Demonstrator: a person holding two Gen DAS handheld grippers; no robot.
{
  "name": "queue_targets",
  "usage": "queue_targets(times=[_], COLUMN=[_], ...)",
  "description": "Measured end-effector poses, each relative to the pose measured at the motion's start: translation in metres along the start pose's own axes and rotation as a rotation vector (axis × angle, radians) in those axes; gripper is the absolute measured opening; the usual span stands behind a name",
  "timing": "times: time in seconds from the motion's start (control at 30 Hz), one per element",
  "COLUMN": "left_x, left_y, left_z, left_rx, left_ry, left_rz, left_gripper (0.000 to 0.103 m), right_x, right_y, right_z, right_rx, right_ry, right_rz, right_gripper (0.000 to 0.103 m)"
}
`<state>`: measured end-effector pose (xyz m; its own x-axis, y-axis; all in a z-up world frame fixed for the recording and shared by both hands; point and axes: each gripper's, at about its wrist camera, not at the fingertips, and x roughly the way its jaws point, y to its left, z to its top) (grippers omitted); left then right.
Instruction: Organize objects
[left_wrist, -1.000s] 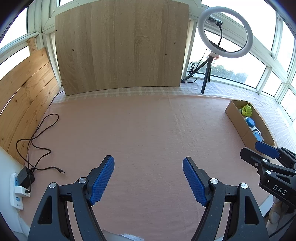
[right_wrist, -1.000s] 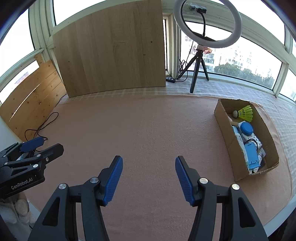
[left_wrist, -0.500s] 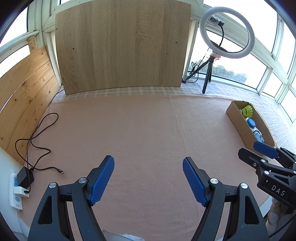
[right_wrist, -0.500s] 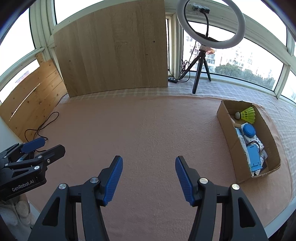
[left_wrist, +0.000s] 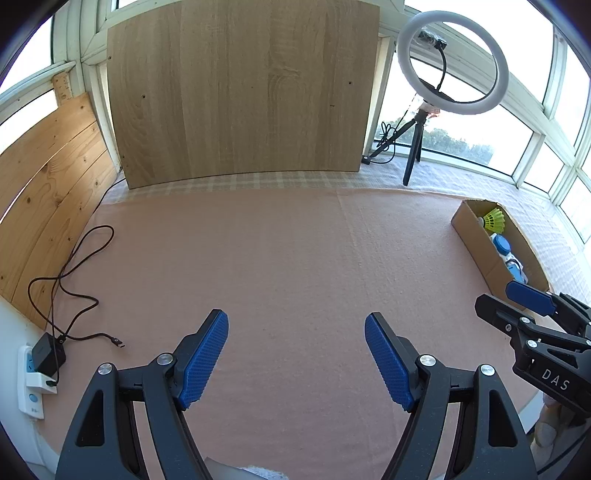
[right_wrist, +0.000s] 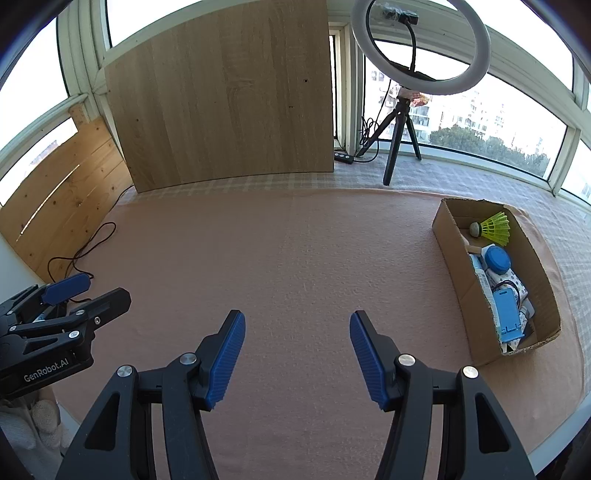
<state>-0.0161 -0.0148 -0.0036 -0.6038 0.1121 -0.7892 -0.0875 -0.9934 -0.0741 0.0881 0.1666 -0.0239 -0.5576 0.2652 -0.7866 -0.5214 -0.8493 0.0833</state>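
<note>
Hovering apart and empty, the left gripper (left_wrist: 296, 356) and right gripper (right_wrist: 297, 356) are held over bare cloth; the packed cardboard box (right_wrist: 459, 271) could be knocked if reached for carelessly.

A cardboard box (right_wrist: 465, 280) sits on the cloth-covered table (right_wrist: 295, 258) right of the right gripper (right_wrist: 297, 345), holding a shuttlecock (right_wrist: 493, 227) at its far end (other items nearer). A cable (left_wrist: 70, 273) lies left of the left gripper (left_wrist: 295, 354); a wooden board (left_wrist: 240, 88) stands ahead, a ring light (left_wrist: 452, 62) to its right.

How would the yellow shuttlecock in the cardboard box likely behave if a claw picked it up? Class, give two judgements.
The yellow shuttlecock probably weighs very little: its skirt is open mesh. That thin skirt would likely flex or crush under a firm squeeze. Its round cork end might let it roll in a curve.
</note>
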Motion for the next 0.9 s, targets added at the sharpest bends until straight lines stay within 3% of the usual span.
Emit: queue_targets(times=[0.9], left_x=[0.0015], left_y=[-0.0003], left_z=[0.0023], left_rx=[0.004], left_ry=[-0.003], left_rz=[0.000], left_gripper=[0.079], right_x=[0.0021], right_y=[-0.0033], right_z=[-0.0004], right_rx=[-0.007], right_ry=[0.007], right_rz=[0.003], right_gripper=[0.055])
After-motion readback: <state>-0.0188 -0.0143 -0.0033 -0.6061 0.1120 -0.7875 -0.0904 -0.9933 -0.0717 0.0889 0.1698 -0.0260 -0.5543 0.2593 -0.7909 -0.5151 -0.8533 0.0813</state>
